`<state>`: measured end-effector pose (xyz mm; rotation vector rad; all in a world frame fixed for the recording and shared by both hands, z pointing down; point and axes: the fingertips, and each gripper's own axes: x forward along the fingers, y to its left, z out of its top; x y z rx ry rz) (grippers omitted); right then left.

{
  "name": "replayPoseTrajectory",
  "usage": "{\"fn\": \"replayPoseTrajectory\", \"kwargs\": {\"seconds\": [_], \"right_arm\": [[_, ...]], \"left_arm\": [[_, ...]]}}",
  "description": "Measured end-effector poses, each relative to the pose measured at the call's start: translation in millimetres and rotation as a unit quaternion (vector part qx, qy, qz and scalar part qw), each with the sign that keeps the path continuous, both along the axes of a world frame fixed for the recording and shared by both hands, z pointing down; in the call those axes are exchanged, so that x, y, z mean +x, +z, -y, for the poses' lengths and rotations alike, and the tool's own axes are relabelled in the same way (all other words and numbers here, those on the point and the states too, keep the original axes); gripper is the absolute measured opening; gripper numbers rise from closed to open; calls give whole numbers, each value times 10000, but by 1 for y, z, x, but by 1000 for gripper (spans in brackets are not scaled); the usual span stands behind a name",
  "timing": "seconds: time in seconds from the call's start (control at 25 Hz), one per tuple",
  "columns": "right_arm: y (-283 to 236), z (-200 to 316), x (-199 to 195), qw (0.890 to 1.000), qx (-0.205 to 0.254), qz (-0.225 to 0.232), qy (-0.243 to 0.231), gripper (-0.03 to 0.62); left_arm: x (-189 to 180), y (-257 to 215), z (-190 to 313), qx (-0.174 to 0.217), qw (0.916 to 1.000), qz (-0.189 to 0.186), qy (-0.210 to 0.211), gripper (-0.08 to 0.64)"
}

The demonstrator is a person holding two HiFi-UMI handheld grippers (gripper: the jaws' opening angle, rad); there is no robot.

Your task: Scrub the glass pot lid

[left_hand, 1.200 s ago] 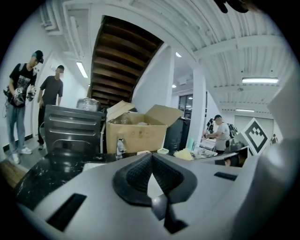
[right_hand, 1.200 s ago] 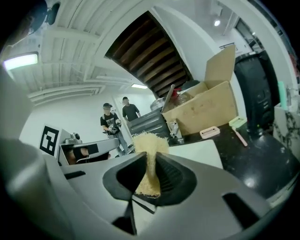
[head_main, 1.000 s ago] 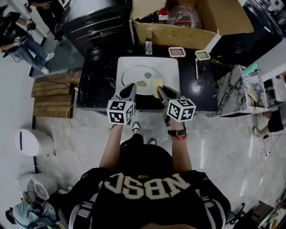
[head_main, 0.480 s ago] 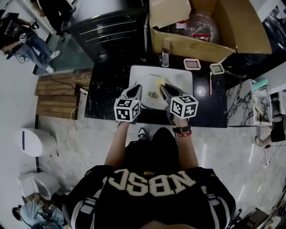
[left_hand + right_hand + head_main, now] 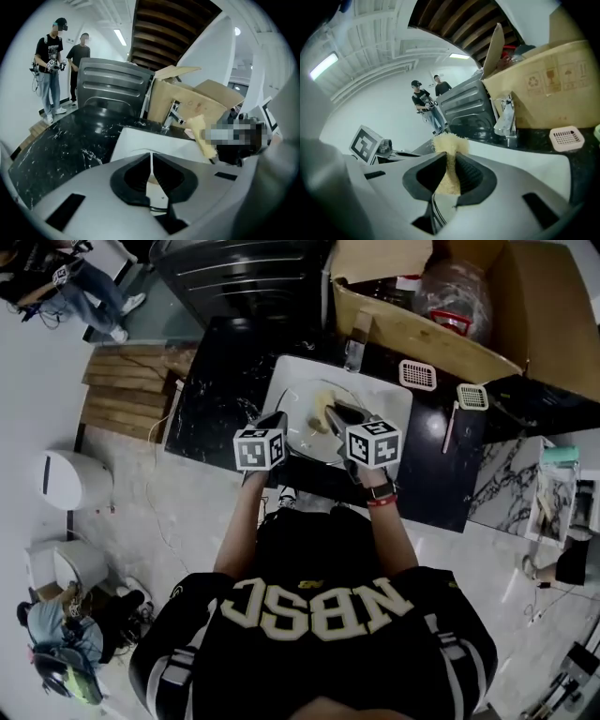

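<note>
The glass pot lid (image 5: 309,427) lies in the white sink (image 5: 389,399). My right gripper (image 5: 330,413) reaches over it from the right, shut on a yellow sponge (image 5: 323,399). In the right gripper view the sponge (image 5: 449,145) is squeezed between the dark pads (image 5: 469,176) and sticks out past the gripper (image 5: 449,157). My left gripper (image 5: 278,420) is at the lid's left rim. In its own view the left gripper (image 5: 151,157) has its jaws together, and no object shows between them. The sponge (image 5: 201,133) shows to its right.
A chrome faucet (image 5: 354,351) stands at the sink's back edge, with an open cardboard box (image 5: 450,324) behind it. Two small drain grids (image 5: 418,375) (image 5: 472,397) lie on the black marble counter (image 5: 216,399). People stand far off at the left (image 5: 51,70).
The head camera has swung, so the sink sits differently in the picture. My right gripper has carried the sponge leftward from the lid's right edge across the lid. The left gripper stays at the lid's left rim.
</note>
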<state>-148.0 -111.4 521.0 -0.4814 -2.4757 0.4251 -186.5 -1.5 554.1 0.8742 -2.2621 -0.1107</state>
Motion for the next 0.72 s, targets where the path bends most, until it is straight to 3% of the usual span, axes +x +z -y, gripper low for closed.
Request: {"fn": "replayPoseTrajectory", "kwargs": {"seconds": [0.2,0.4,0.6,0.72], "right_arm": [[9,0,-7,9991,66,-15,-429,69],[24,0,-13,9981,-83,-126,-598,69],[31,2,-23,9981,-219,-149,-556,69],[29,5,-29,9985,-260,-130,-473,69]], "left_arm": [[4,26,-4,-448,9987,-115,-216,21],[-1,50,-9,-935,9951,-307,-97,101],[-2,81,-10,-1327,9860,-932,394,181],[1,98,-7,-1471,9756,-1487,665,242]]}}
